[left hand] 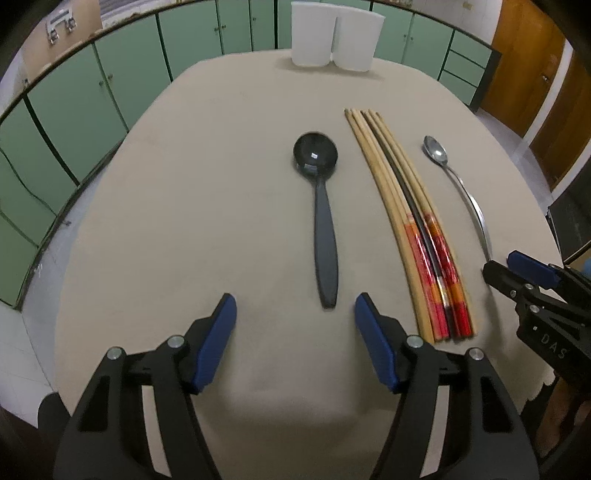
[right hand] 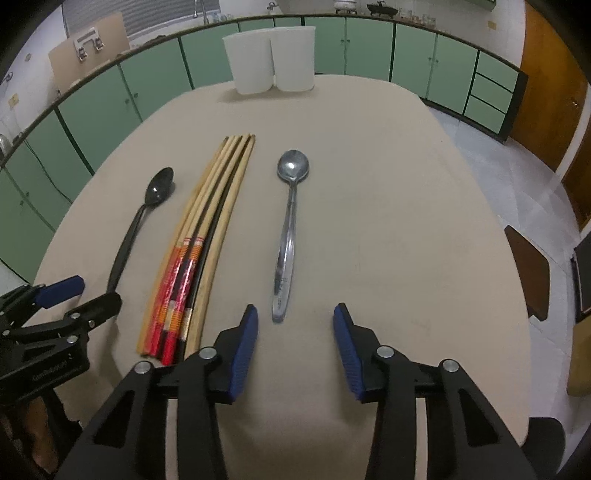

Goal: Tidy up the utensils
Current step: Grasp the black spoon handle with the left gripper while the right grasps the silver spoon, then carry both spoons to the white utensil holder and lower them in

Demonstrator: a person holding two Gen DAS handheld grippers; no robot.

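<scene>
A black plastic spoon [left hand: 325, 221] lies on the beige table [left hand: 184, 221], bowl away from me. My left gripper [left hand: 295, 306] is open and empty, just short of its handle end. Right of it lies a bundle of several wooden chopsticks [left hand: 413, 229] with red and orange ends, then a metal spoon [left hand: 458, 188]. In the right wrist view the metal spoon [right hand: 288, 236] lies straight ahead; my right gripper [right hand: 295, 314] is open and empty at its handle end. The chopsticks [right hand: 199, 251] and black spoon [right hand: 140, 218] lie to the left there.
Two white containers [left hand: 334, 35] stand side by side at the table's far edge, also in the right wrist view [right hand: 271, 59]. Green cabinets [left hand: 74, 103] run behind. A wooden door [right hand: 546, 92] and a dark chair [right hand: 528, 269] are on the right.
</scene>
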